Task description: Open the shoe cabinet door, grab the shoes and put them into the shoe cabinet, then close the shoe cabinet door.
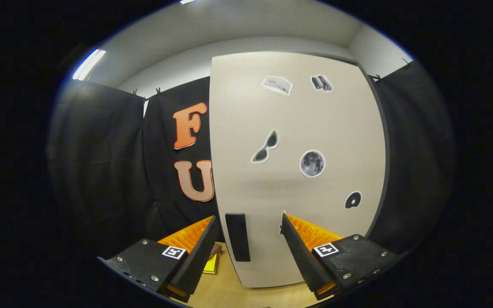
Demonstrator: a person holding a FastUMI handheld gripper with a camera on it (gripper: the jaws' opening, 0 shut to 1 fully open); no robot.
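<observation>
The shoe cabinet's pale door [298,171] stands shut in front of me, with several stickers on it. A dark upright handle [237,236] sits near the door's lower left edge. My gripper [248,229] is open, and the handle lies between its two fingers, closer to the left finger [203,244]. Neither finger touches it. The right finger [298,248] is in front of the door's lower part. A bit of something yellow and dark [212,261] peeks out behind the left finger; whether it is a shoe I cannot tell.
The cabinet stands on a light wooden surface [229,291]. Black cloth [101,162] hangs to the left and right of the cabinet.
</observation>
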